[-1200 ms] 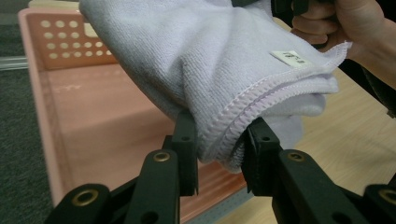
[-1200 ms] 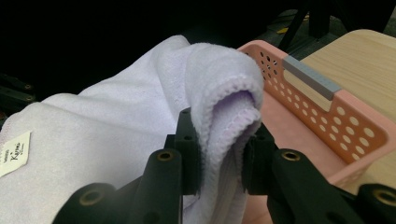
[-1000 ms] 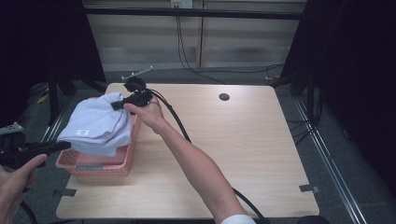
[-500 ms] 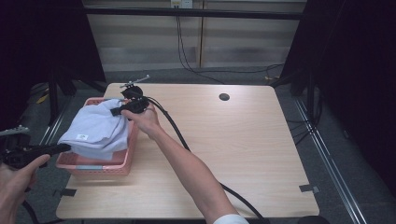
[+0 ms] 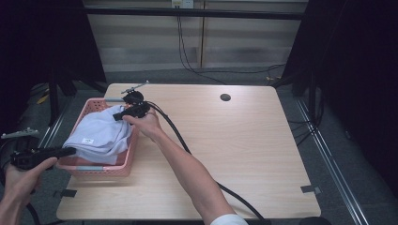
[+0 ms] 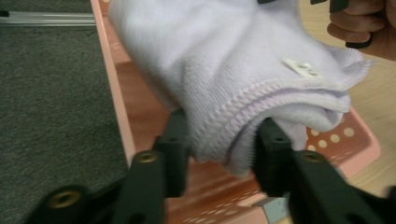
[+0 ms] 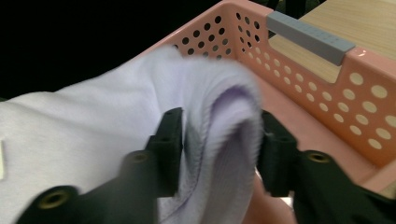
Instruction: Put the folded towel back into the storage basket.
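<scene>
**Folded cloth settles into pink basket**

The lavender cloth (image 5: 99, 135) lies in the pink basket (image 5: 104, 168) at the table's (image 5: 244, 154) nine o'clock side. Both the left gripper (image 6: 223, 151) and right gripper (image 7: 219, 149) have just been opening, jaws apart with cloth folds between them.

Right gripper (image 7: 219, 149) jaws just opening around the folded lavender towel (image 7: 140, 126). Towel sits inside the pink perforated basket (image 7: 327, 107).
</scene>
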The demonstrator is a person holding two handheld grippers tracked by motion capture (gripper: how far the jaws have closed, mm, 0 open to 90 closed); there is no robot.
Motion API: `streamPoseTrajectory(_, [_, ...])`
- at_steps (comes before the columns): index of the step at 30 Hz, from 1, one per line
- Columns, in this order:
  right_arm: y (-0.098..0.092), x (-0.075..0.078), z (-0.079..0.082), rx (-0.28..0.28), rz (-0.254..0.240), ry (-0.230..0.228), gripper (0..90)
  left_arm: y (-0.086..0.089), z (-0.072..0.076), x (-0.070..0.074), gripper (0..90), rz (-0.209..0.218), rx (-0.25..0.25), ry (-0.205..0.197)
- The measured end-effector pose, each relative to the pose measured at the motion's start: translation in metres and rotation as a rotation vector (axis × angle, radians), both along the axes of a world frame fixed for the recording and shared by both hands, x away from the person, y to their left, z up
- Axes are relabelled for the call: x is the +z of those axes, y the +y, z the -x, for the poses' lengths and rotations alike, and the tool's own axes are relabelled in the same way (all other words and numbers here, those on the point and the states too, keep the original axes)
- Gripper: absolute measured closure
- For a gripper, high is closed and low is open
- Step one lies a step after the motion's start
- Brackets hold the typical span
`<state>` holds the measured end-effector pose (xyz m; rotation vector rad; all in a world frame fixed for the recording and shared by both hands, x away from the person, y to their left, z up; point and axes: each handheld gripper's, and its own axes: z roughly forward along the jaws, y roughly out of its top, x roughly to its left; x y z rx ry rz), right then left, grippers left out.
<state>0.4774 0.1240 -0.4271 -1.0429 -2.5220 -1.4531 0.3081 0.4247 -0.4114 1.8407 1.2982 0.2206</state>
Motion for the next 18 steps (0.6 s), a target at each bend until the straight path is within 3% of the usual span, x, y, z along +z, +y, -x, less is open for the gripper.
streamPoseTrajectory(2, [-0.004, -0.001, -0.002, -0.009, -0.033, 0.006, 43.2, 0.001, 0.003, 0.0, 46.9, 0.009, 0.008, -0.007])
streamPoseTrajectory(4, [-0.006, 0.002, -0.003, -0.011, -0.042, 0.006, 39.0, 0.001, 0.004, 0.002, 39.8, 0.012, 0.022, -0.018])
streamPoseTrajectory(13, [-0.035, 0.02, 0.001, 0.004, -0.083, -0.034, 35.2, -0.023, 0.008, 0.016, 38.8, 0.006, -0.022, -0.06])
streamPoseTrajectory(18, [-0.07, 0.024, 0.013, 0.036, -0.099, -0.073, 34.8, -0.056, 0.013, 0.02, 40.6, -0.03, -0.052, -0.074])
